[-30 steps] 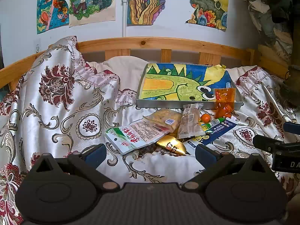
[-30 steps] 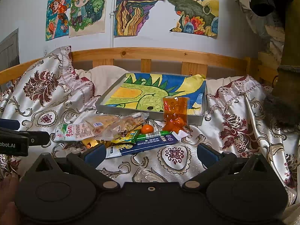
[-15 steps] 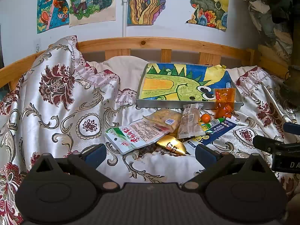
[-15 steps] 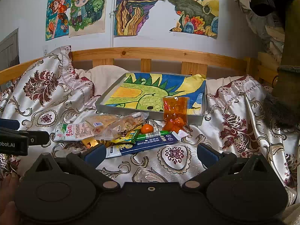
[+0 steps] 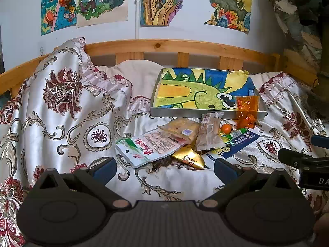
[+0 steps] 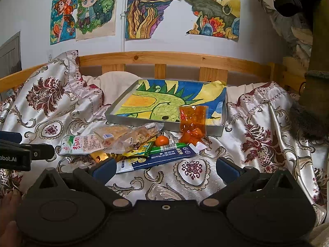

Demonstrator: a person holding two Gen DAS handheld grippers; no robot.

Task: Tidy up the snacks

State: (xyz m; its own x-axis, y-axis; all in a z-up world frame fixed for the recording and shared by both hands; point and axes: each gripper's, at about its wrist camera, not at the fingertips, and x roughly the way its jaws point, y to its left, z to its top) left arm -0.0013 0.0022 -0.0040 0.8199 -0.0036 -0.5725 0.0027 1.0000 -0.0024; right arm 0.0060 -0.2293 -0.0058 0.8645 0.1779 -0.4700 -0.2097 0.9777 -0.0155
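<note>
Snacks lie in a loose heap on the patterned bedspread [image 5: 61, 123], just near of the grey tray [image 5: 205, 114] with the dinosaur drawing inside it. None are in the tray, though the orange jelly bag [image 6: 193, 121] stands leaning against its near wall at the right corner.

Heap, left to right, from my left camera: white packet with green and red print [image 5: 148, 146], flat, nearest me on the left; a pale crumbly bag [image 5: 181, 128] partly over it; a clear wrapped bar [image 5: 209, 133] propped across the middle; a gold wrapper [image 5: 189, 157] poking out underneath. A small orange fruit [image 6: 161, 140] sits beside a green tube [image 6: 164, 149], which lies on a long blue carton [image 6: 162, 157]. Something yellow is wedged under the tube; can't make out what.

My left gripper [image 5: 164, 167] hovers low, near of the heap, jaws spread wide, nothing between them. My right gripper [image 6: 164, 167] likewise: spread, empty, its left finger [image 6: 104, 167] just near of the blue carton's end, touching or not I can't say.

Wooden bed rail [image 5: 174, 45] runs behind; painted sheets hang on the wall [image 6: 26, 10].
</note>
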